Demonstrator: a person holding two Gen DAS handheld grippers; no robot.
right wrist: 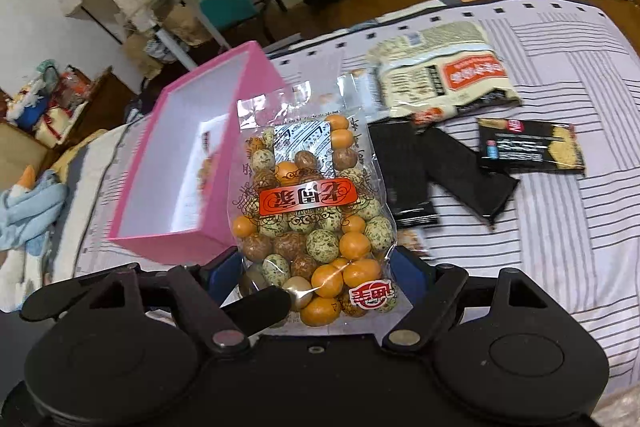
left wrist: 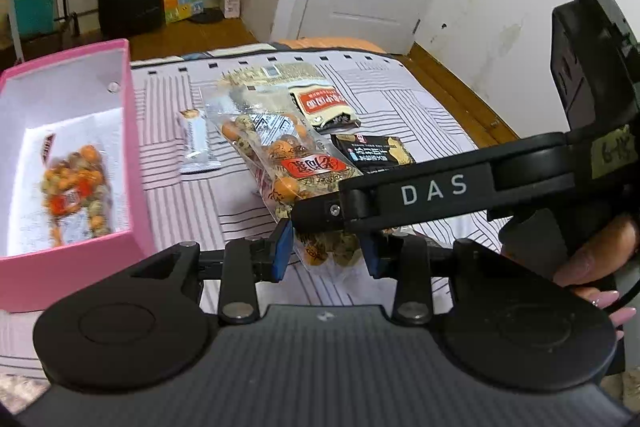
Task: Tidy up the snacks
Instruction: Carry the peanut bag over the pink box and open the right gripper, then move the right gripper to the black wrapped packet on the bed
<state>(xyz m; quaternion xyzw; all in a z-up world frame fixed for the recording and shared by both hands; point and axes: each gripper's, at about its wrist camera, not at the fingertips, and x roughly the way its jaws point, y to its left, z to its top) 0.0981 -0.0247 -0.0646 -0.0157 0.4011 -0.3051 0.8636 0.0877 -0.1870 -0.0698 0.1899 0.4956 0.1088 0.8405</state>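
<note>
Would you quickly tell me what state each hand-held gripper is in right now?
Left hand-held gripper: closed on the nut bag.
Right hand-held gripper: closed on the same nut bag's sides, it seems.

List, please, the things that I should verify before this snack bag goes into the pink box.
1. Left gripper shut on the clear plastic bag of coloured coated nuts: ok.
2. Right gripper shut on the same bag: ok.
3. Grippers apart from each other: not ok, one finger of the right gripper crosses close over the left gripper.
4. Open pink cardboard box has free floor beside the similar nut bag inside: ok.
5. Bag seal intact: cannot tell.
</note>
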